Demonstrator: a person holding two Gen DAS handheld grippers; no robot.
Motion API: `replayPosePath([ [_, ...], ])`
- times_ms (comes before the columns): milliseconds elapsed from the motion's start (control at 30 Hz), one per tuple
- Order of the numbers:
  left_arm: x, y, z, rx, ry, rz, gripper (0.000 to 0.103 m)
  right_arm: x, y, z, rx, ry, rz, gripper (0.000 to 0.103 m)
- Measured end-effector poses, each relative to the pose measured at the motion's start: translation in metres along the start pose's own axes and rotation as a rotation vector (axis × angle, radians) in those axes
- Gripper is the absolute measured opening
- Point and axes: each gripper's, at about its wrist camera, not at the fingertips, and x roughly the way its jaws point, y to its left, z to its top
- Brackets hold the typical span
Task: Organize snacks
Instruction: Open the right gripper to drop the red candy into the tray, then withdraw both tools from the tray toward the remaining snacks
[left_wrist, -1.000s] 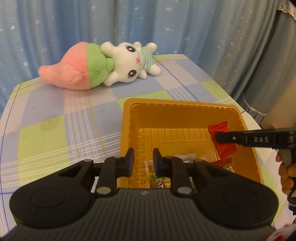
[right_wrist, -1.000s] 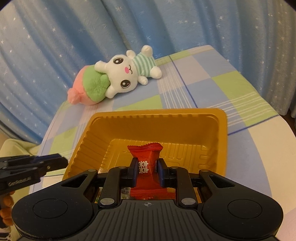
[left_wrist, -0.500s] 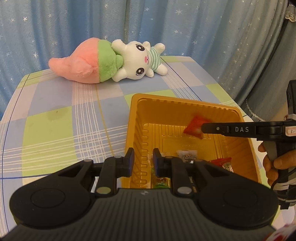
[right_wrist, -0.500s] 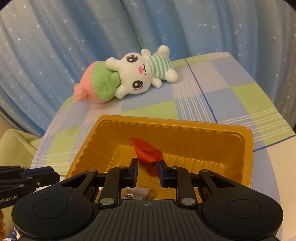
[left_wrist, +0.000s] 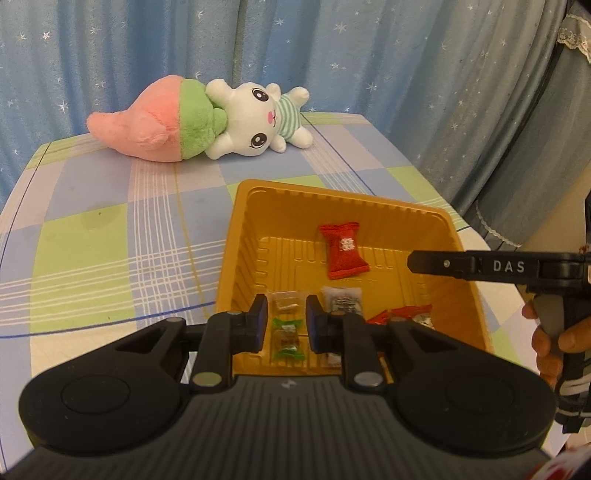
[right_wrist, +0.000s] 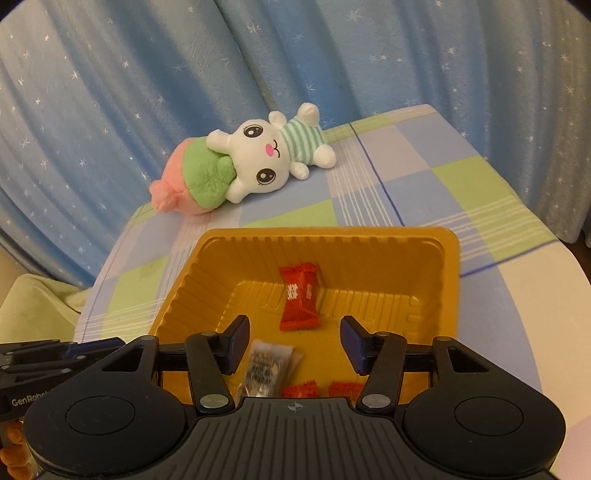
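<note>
Right claw (right_wrist: 293, 341), jaws just opening and empty, hovers over the orange tray (right_wrist: 448, 273) where a red snack packet (right_wrist: 298, 301) lies; left claw (left_wrist: 282, 321) is narrow, empty.

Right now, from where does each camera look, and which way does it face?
Left wrist: sits behind the shut left gripper, looking down into the orange tray; a hand holds the right gripper.
Right wrist: behind its own open jaws, facing the tray; the left gripper shows low left.
Shared: tray, red packet, plush toy.
</note>
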Motion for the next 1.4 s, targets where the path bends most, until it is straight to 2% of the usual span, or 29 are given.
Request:
replayPosePath([
  [400, -0.036, -0.011, -0.026, -0.011, -0.023, -0.036, 0.023, -0.049, 0.003, -0.030, 0.034, -0.027, -0.006, 0.059],
  [767, -0.064, -0.013, -0.067, -0.033, 0.002, -0.054, 0.023, -0.080, 0.021, -0.072, 0.012, 0.005, 0.002, 0.060],
  [1400, -0.073, -0.013, -0.139, -0.070, 0.119, -0.059, 0.026, -0.083, 0.035, -0.138, -0.042, 0.132, -0.018, 0.060],
])
